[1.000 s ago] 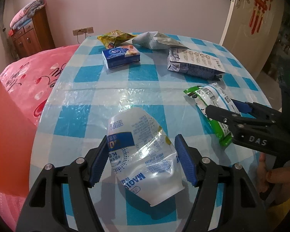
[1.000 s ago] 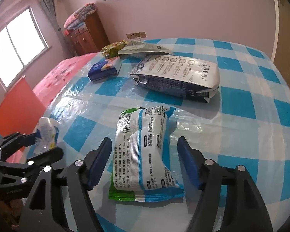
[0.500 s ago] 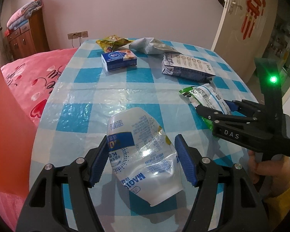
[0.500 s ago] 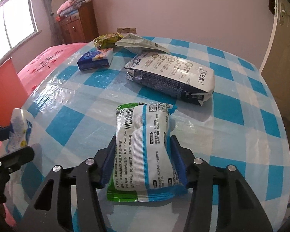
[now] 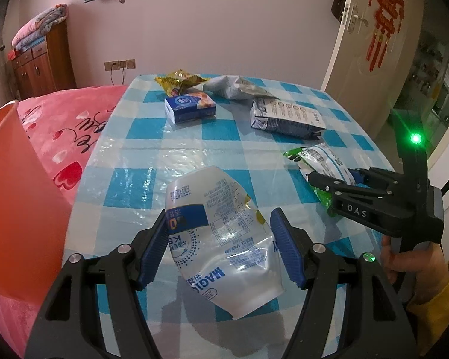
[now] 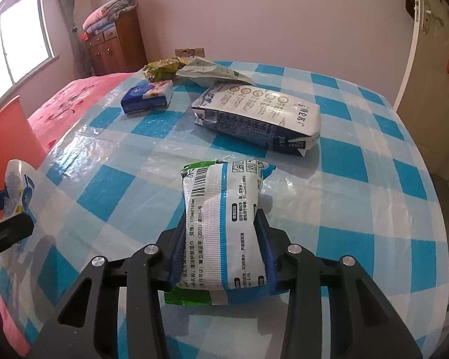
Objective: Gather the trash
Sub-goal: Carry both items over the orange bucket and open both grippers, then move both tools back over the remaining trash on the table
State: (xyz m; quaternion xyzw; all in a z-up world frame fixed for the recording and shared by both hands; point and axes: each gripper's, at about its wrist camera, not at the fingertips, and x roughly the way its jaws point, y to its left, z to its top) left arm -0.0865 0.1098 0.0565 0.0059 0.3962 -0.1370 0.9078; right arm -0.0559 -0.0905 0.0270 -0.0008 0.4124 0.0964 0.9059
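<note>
The left gripper (image 5: 221,249) holds a crumpled white plastic bottle (image 5: 221,236) between its blue pads, jaws about half spread and pressing the bottle's sides, with the bottle raised over the near edge of the table (image 5: 194,146), which is covered in a blue-and-white checked cloth. The right gripper (image 6: 223,246) has just been closing its jaws and now squeezes a white, blue and green wet-wipe pack (image 6: 224,224) from both sides; the pack's far end still lies over the cloth at the near right of the table. Farther back on the right lies a white and dark-blue bag (image 6: 260,119), on its side. At the far left sits a small blue tissue box (image 5: 190,108), with a yellow snack wrapper (image 5: 178,81) and a grey crumpled pouch (image 5: 235,87) just behind it. An orange bin (image 5: 18,203) stands to the left of the table, beside a pink bedspread (image 5: 71,125).
</note>
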